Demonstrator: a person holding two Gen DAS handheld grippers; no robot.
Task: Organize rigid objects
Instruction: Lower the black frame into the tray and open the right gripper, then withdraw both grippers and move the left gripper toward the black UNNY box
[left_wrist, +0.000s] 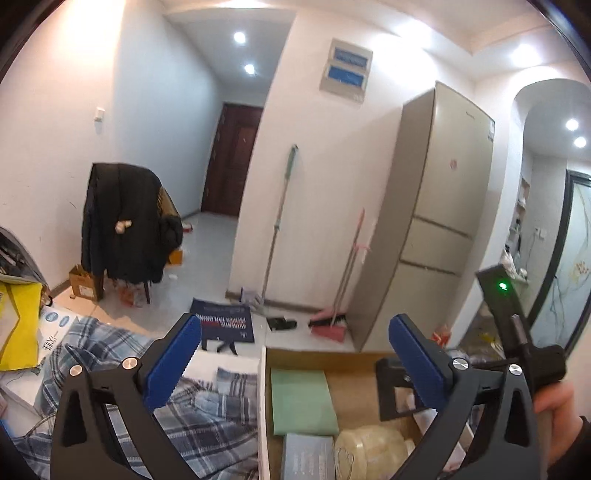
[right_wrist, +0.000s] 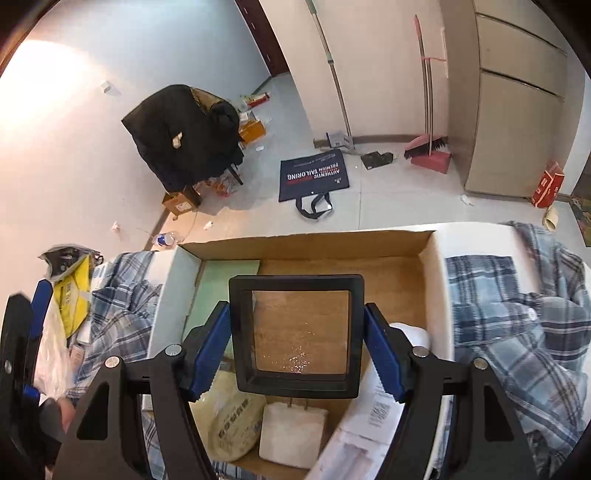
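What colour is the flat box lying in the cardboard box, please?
Pale green flat box, clearest in the left wrist view.

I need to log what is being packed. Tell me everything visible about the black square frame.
The black square frame looks like plastic, with a thick raised rim around a clear glossy pane showing the brown cardboard box floor behind. It is clamped by its left and right edges in the right claw, tilted above the box's open inside.
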